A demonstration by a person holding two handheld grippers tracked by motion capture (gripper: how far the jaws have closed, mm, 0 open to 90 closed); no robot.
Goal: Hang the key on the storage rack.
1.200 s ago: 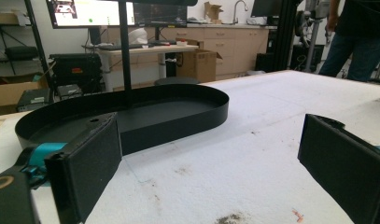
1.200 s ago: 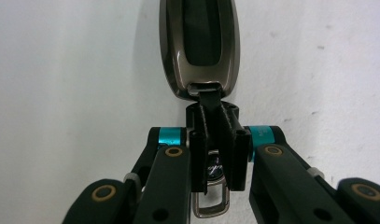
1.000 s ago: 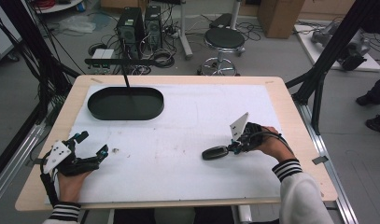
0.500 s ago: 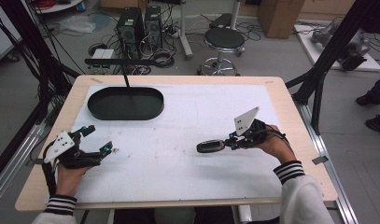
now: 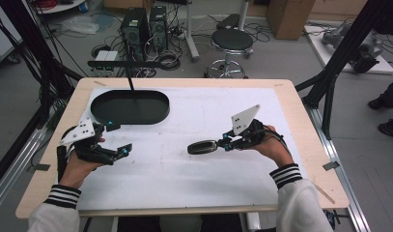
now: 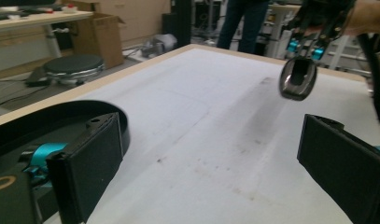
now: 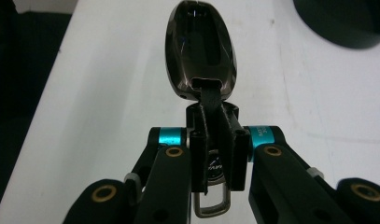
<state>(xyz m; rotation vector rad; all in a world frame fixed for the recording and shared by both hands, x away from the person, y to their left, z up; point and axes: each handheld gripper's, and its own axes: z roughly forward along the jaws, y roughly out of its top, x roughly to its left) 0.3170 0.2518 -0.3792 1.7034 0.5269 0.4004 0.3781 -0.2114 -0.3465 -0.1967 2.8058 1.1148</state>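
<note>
A dark glossy key fob (image 5: 202, 147) on a short black strap hangs just above the white sheet near the table's middle. My right gripper (image 5: 223, 143) is shut on that strap, with the fob (image 7: 201, 51) sticking out beyond the jaws and a metal ring behind them. The fob (image 6: 297, 79) also shows at the upper right of the left gripper view. My left gripper (image 5: 118, 138) stands open with nothing between its jaws, near the front edge of the black oval tray (image 5: 131, 117).
The tray (image 6: 123, 131) lies at the back left and looks empty; its dark rim (image 7: 341, 28) shows at the top right of the right gripper view. A white sheet (image 5: 194, 116) covers the wooden table (image 5: 300, 121). Black frame posts stand at both sides.
My right gripper has carried the fob leftward toward the table's middle. My left gripper has moved forward and right, nearer the tray, still open.
</note>
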